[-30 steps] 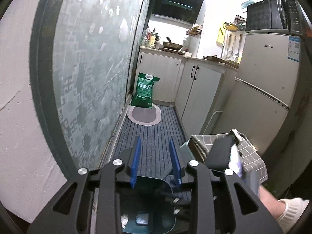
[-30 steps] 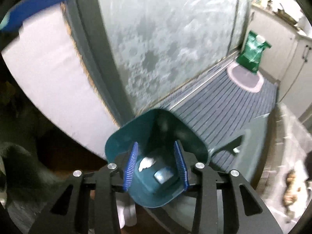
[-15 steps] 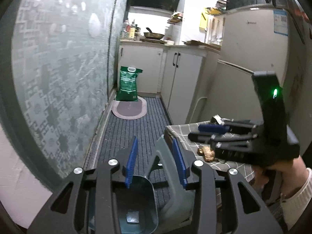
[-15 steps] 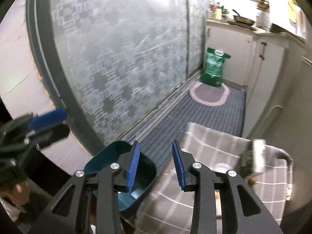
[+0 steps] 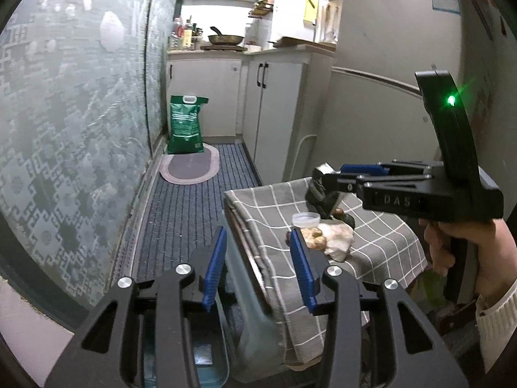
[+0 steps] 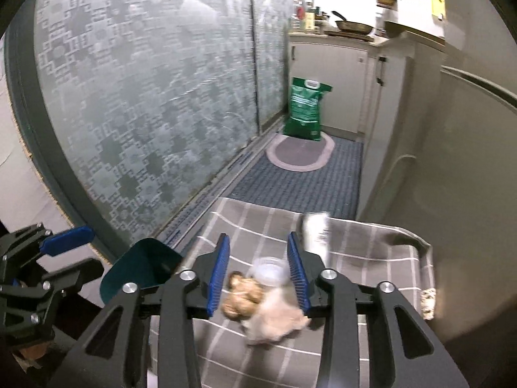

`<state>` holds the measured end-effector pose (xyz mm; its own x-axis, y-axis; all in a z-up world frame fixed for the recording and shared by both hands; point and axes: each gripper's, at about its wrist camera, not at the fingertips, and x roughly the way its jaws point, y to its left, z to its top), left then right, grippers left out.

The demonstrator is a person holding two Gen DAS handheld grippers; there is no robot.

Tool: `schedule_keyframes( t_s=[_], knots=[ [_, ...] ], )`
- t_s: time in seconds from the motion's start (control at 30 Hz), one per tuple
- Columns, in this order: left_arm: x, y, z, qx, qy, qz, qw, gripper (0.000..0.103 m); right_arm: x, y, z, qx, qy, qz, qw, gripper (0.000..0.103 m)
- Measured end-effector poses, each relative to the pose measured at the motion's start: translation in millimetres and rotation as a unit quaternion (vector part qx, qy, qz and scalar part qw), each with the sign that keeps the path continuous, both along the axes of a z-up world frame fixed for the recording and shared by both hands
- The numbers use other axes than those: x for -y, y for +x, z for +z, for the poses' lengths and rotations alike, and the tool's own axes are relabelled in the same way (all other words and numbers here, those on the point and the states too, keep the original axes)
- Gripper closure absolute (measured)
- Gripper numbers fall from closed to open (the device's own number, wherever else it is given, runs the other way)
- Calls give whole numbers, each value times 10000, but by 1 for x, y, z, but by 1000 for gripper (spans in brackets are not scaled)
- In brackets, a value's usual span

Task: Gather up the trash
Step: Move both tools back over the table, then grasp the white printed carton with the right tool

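Both tools (image 5: 257, 258) (image 6: 257, 265) angled downward, opening

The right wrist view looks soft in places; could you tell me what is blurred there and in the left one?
Right wrist view: the crumpled trash and clear cup smear with motion. Left wrist view: sharper; a green light flares, and the bin is dim.

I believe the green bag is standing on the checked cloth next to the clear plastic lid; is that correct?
Not quite. The green bag stands on the floor at the far end, behind the oval mat, as the right wrist view shows. The clear plastic lid does lie on the checked cloth.
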<state>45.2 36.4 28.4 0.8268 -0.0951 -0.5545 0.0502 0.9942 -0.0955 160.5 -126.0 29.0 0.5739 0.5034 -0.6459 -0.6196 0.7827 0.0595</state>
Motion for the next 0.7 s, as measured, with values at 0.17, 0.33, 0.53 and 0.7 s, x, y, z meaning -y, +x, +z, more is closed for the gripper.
schedule_keyframes(
  t_s=[0.17,0.33,0.53,0.7],
  knots=[
    [11,11,-10,-173,-29,-162,9997,58,11,10,-7,-13,-100,-177,9998,53],
    [27,17,-16,-277,-64,-338,9990,57,8,23,-19,-162,-277,-141,9994,53],
    [50,25,-28,-472,-63,-720,9963,57,-2,41,-33,-326,-507,-97,9981,54],
    [64,33,-39,-664,-86,-972,9930,60,-1,52,-37,-413,-559,-121,9975,75]
  ],
)
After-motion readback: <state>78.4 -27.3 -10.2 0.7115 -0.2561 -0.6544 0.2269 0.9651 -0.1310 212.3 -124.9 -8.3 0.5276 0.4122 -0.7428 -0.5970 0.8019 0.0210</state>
